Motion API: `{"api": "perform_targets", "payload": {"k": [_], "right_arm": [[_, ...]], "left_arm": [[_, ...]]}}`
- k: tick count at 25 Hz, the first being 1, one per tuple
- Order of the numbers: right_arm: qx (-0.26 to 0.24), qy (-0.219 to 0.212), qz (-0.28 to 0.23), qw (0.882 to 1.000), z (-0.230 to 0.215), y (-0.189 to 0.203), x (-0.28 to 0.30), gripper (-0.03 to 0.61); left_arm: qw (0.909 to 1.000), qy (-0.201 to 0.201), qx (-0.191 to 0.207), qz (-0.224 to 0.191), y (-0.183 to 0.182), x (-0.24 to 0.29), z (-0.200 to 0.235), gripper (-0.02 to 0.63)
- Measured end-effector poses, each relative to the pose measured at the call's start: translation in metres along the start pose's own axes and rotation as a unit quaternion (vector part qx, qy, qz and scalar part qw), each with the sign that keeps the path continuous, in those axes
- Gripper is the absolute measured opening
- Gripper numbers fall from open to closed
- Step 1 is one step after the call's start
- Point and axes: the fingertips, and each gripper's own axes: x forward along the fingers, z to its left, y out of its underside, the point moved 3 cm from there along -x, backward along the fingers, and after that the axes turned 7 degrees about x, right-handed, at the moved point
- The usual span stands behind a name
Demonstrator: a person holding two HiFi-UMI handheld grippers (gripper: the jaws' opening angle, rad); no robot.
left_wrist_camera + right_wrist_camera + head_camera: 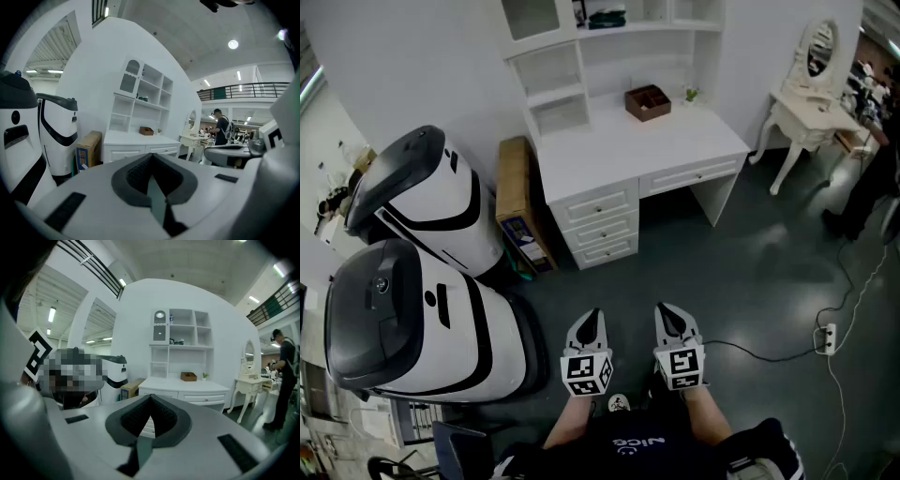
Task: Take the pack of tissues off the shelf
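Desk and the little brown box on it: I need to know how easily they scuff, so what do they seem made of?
The desk looks like white-painted wood or board, smooth with a low sheen: even colour, panelled drawer fronts with small knobs. The brown box looks like dull unpainted wood, possibly stiff card; it is too small here to settle.

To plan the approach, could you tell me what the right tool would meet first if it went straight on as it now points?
Most likely the drawer fronts of the white desk; the floor between looks free, though depth is hard to judge.
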Motion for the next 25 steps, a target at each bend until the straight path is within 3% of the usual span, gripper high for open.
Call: {"api": "perform_targets", "payload": {"k": [5,10,13,14,16,17,19,21,25], "right_arm": [[-0.009,0.003,0.012,1.000,0.032,0.010,-0.029,0.008],[-0.017,0.013,-0.008,1.000,0.040,0.000,-0.041,0.009],[0.003,0.013,-0.025,1.000,0.034,-0.006,-0.045,0.011],[0.007,0.006,-0.029,1.000,0.034,-0.008,-0.047,0.029],[0.010,-0.017,-0.031,0.999,0.036,-0.009,-0.052,0.173],[0.010,-0.028,-0.032,0.999,0.037,-0.010,-0.054,0.245],[0.004,-0.047,-0.033,0.998,0.039,-0.009,-0.057,0.322],[-0.010,-0.055,-0.032,0.998,0.040,-0.008,-0.061,0.368],[-0.003,-0.055,-0.025,0.998,0.034,-0.006,-0.067,0.402]], "left_arm": [[1.0000,-0.001,-0.004,0.008,0.015,-0.045,0.006,0.003],[1.0000,0.003,0.001,0.002,0.017,-0.065,0.009,0.003],[0.9999,0.007,-0.005,-0.006,0.014,-0.067,0.004,0.003],[0.9999,0.010,-0.008,-0.011,0.011,-0.068,0.002,0.004],[0.9994,0.024,-0.009,-0.022,0.007,-0.070,-0.007,0.012],[0.9990,0.033,-0.010,-0.027,0.006,-0.071,-0.012,0.070],[0.9983,0.048,-0.012,-0.031,0.006,-0.072,-0.020,0.240],[0.9982,0.052,-0.008,-0.028,0.010,-0.073,-0.026,0.294],[0.9989,0.044,-0.001,-0.017,0.014,-0.075,-0.034,0.314]]}}
